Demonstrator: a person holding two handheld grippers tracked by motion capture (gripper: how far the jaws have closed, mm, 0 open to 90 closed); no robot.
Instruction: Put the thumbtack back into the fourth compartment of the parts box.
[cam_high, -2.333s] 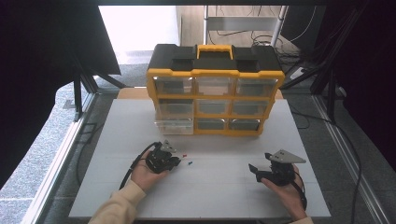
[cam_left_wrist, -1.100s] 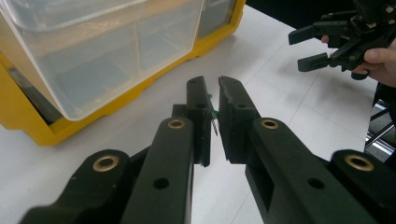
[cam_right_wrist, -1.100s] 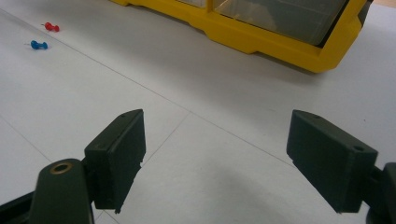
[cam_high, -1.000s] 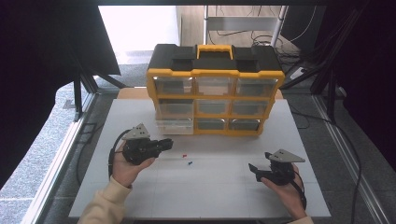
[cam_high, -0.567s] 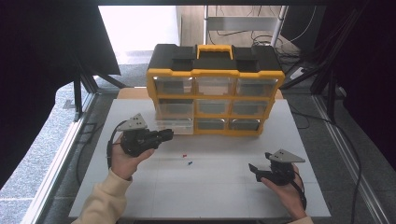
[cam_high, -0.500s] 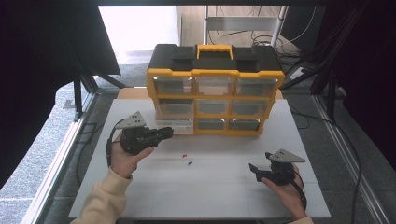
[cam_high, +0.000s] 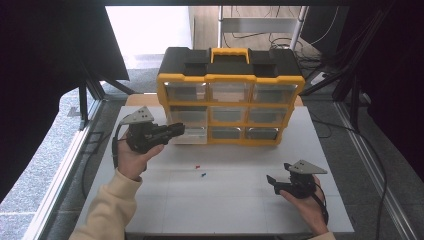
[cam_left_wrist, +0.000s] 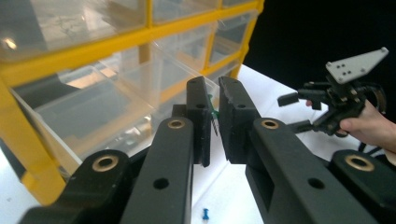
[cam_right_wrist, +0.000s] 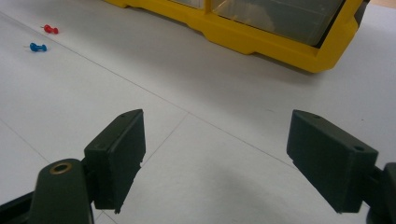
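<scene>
Left gripper (cam_left_wrist: 212, 123) pinches a green push pin (cam_left_wrist: 213, 114) before the organizer's open drawer (cam_left_wrist: 116, 100), seen in its own view; right gripper (cam_high: 280, 182) rests wide open on the bench (cam_high: 240, 200).

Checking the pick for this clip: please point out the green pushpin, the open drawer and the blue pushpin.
green pushpin (cam_left_wrist: 213, 113), left gripper view, its head.
open drawer (cam_high: 192, 134), high view, front wall.
blue pushpin (cam_right_wrist: 36, 47), right gripper view, its head.

The left hand-held gripper (cam_high: 175, 131) has carried a green pushpin (cam_left_wrist: 213, 115) up to the pulled-out drawer (cam_high: 190, 134).
</scene>
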